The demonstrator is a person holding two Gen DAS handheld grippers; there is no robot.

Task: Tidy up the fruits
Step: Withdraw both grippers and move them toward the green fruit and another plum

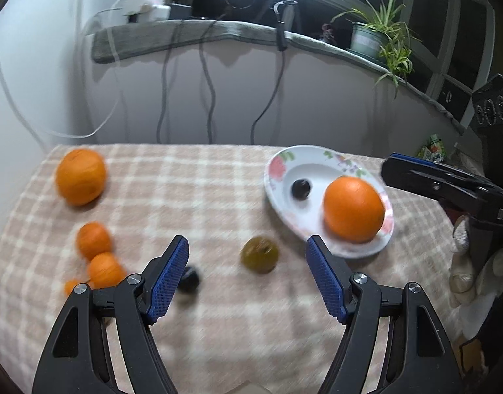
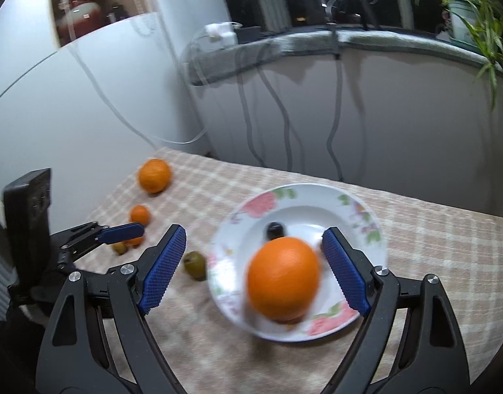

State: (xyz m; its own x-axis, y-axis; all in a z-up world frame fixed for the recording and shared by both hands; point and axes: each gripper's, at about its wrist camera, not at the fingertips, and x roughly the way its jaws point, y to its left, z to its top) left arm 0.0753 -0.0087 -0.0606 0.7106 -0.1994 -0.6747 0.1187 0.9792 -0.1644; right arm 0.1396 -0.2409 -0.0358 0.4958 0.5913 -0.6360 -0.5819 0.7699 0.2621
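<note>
A flowered white plate [image 2: 366, 216] holds a big orange [image 2: 284, 277] and a small dark fruit [image 2: 274, 229]. My right gripper [image 2: 254, 231] stands open around the orange, with its pads off the skin. My left gripper [image 1: 247, 241] is open over the checked cloth, nothing held. A green fruit [image 1: 259, 254] lies just beyond its fingertips and a dark fruit [image 1: 189, 279] lies beside its left finger. Another big orange [image 1: 80, 175] and small tangerines [image 1: 94, 239] lie at the left. The plate [image 1: 284, 170] and its orange [image 1: 353, 208] are at the right.
The table wears a beige checked cloth [image 1: 202, 197] and ends at a wall with hanging cables [image 1: 208, 98]. A sill above carries a potted plant [image 1: 369, 39]. The right gripper [image 1: 395, 170] reaches in from the right edge, a gloved hand [image 1: 464, 262] below it.
</note>
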